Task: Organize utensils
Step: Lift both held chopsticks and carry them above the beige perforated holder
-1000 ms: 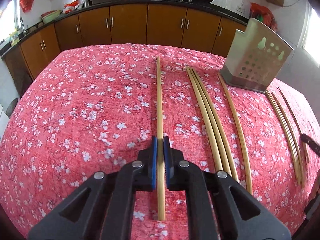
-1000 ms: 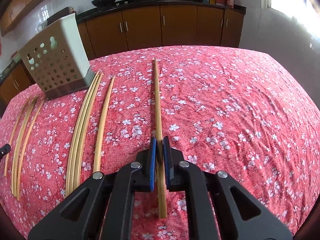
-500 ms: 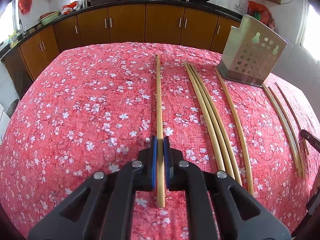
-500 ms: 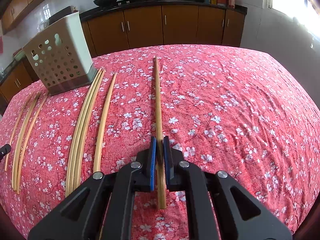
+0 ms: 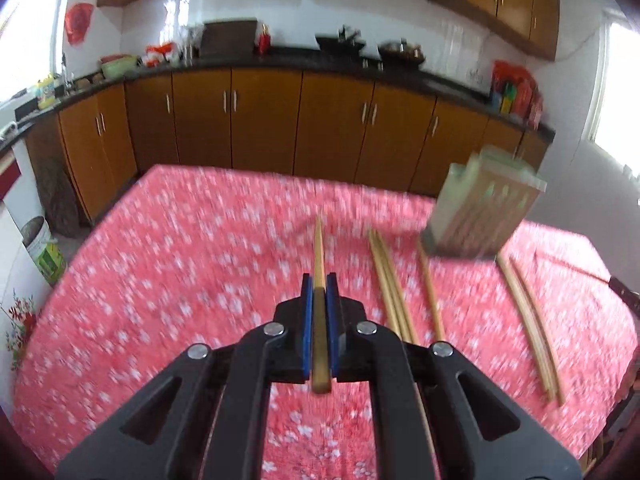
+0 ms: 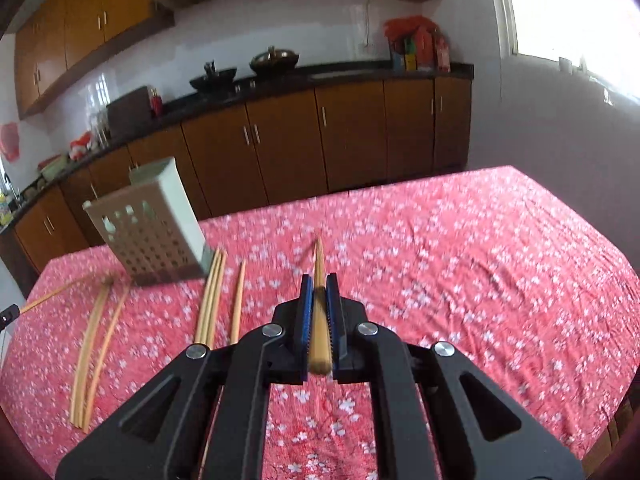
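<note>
My left gripper (image 5: pixel 319 282) is shut on a bamboo chopstick (image 5: pixel 318 248) and holds it lifted above the red floral tablecloth (image 5: pixel 180 280). My right gripper (image 6: pixel 319 282) is shut on another bamboo chopstick (image 6: pixel 319 258), also raised off the cloth. The perforated utensil holder (image 5: pixel 482 216) stands at the back right in the left wrist view and at the back left in the right wrist view (image 6: pixel 152 228). Several more chopsticks lie on the cloth: a bundle (image 5: pixel 390 280), a single one (image 5: pixel 432 292) and a pair (image 5: pixel 528 320).
Brown kitchen cabinets (image 5: pixel 260 120) and a dark counter with woks run behind the table. The other gripper's tip shows at the right edge (image 5: pixel 622 290) in the left view and at the left edge (image 6: pixel 8 314) in the right view. The table edge drops off at the left.
Both grippers have lifted and tilted up, carrying their chopsticks off the cloth. The views now show more of the kitchen wall, and the left view is motion-blurred.
</note>
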### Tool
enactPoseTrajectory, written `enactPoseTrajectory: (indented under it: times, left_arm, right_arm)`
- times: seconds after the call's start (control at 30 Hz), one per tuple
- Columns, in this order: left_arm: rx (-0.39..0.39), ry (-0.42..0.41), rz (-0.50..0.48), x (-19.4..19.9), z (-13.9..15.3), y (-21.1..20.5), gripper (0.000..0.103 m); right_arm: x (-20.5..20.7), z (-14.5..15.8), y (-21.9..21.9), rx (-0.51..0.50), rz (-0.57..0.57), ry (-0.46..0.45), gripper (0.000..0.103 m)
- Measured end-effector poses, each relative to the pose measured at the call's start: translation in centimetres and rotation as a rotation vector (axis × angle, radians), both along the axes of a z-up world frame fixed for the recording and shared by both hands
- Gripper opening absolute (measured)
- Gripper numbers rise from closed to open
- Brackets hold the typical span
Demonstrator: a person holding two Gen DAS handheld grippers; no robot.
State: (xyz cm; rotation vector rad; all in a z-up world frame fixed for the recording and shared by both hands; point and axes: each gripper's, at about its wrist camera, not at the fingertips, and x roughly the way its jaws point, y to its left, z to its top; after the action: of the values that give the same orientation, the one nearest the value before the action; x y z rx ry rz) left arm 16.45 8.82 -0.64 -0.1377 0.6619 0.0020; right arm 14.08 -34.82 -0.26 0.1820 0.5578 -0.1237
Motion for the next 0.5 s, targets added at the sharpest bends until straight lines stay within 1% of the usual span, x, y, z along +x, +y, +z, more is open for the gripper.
enactPoseTrajectory:
  times: [0.07,0.2,0.37,0.5]
  left_arm:
    - [-0.007,-0.047,0.018,0.0,1.8,0.5,0.008]
    - [-0.016,-0.102,0.039,0.6,4.4,1.0,0.008]
    - [-0.003,-0.125,0.042,1.5,6.5,1.3,0.008]
    - [0.014,-0.129,0.049,2.5,7.2,1.5,0.007]
  right_arm:
    - [-0.1,1.2,-0.1,-0.005,0.0,-0.03,0.008]
    - [0.5,2.6,0.0,-0.007,0.005,-0.074,0.008]
    - [1.3,4.1,0.1,-0.021,0.008,-0.105,0.008]
    - [2.2,5.1,0.4,-0.034,0.007,-0.113,0.008]
